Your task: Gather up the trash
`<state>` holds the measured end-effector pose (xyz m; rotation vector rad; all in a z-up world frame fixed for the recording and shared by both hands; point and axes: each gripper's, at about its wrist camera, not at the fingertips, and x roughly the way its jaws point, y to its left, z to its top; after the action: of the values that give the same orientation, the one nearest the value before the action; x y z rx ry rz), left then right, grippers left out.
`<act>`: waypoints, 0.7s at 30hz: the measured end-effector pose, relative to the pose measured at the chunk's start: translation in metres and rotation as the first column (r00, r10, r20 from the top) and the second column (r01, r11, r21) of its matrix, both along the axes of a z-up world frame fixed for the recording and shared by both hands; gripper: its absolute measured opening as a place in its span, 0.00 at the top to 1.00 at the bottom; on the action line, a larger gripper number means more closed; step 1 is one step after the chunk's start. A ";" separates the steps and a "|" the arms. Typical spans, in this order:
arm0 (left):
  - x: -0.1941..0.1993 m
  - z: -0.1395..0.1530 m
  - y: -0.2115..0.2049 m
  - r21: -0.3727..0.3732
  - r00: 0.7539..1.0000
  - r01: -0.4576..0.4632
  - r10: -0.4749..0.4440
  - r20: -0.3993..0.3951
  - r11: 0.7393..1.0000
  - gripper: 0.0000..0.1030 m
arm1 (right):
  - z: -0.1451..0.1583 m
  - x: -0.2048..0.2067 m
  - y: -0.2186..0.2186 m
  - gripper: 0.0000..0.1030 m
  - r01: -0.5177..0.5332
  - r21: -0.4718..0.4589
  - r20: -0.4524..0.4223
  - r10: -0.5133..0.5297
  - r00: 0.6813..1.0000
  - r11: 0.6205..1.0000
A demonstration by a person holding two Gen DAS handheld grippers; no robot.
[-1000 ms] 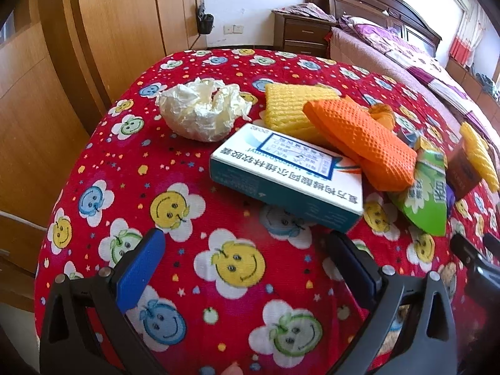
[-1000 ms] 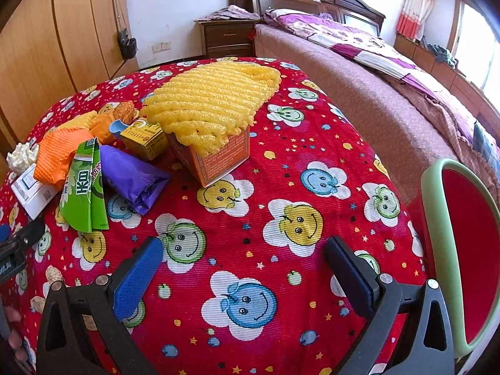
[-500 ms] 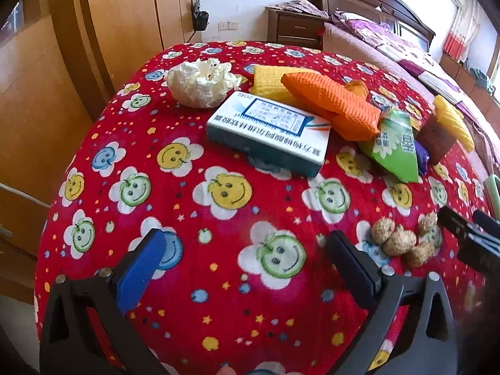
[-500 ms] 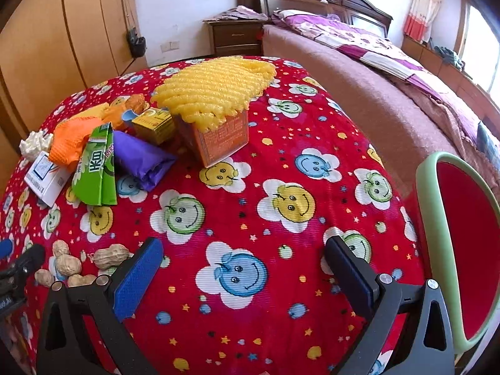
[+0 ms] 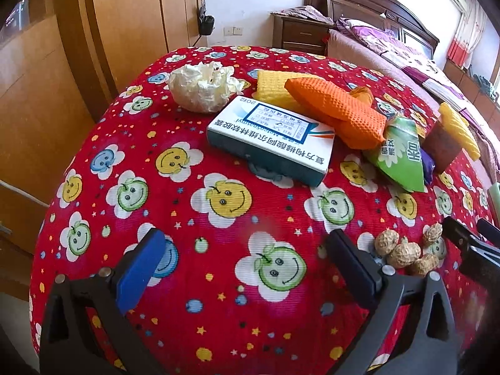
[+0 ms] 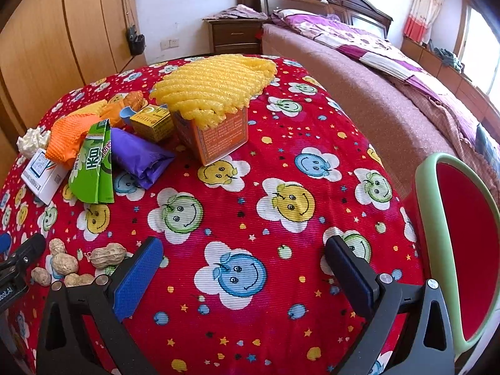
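Trash lies scattered over a round table covered in a red smiley-face cloth (image 5: 218,281). Left gripper (image 5: 250,262) hangs above the near edge of the cloth with its jaws spread wide and nothing between them; right gripper (image 6: 247,268) hangs likewise over the cloth, jaws wide apart and empty. A crumpled white tissue (image 5: 201,87) sits toward the far left of the table, just beside a white and teal medicine box (image 5: 272,139) that lies flat. An orange foam net (image 5: 337,112) rests partly on the far right corner of that box, with a yellow foam net (image 5: 270,89) behind it. A green wrapper (image 5: 403,156) lies to the right of the orange net, and in the right wrist view a purple bag (image 6: 137,153) lies against it. A small yellow carton (image 6: 153,122) stands behind the purple bag. An orange box (image 6: 215,137) stands next to the carton, with a large yellow foam net (image 6: 212,84) draped over its top. A cluster of peanut shells (image 5: 406,250) lies near the front edge, just beside the right finger of the left gripper. A green-rimmed bin with red lining (image 6: 462,243) stands at the right side of the table
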<state>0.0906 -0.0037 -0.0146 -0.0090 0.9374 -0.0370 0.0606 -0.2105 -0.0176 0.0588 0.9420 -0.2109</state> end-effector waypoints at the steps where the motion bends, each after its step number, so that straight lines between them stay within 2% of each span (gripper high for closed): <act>1: 0.002 0.000 -0.001 0.000 1.000 -0.001 0.001 0.000 1.000 0.01 | 0.000 0.000 0.000 0.00 0.000 0.000 0.000 0.000 1.000 1.000; 8: 0.003 0.000 -0.001 -0.002 1.000 -0.002 0.002 -0.004 1.000 0.01 | 0.000 0.000 0.000 0.00 0.000 0.001 0.000 0.000 1.000 1.000; 14: 0.016 0.001 0.001 -0.004 0.995 0.017 -0.017 -0.097 1.000 0.01 | 0.000 -0.001 -0.001 0.00 0.000 -0.001 0.000 0.000 1.000 1.000; 21: 0.019 0.001 0.001 -0.009 0.994 0.002 -0.003 -0.110 1.000 0.01 | 0.000 -0.001 -0.001 0.00 0.000 -0.001 0.000 0.000 1.000 1.000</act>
<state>0.1094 -0.0029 -0.0133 -0.0184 1.0475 -0.0436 0.0593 -0.2110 -0.0180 0.0575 0.9421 -0.2112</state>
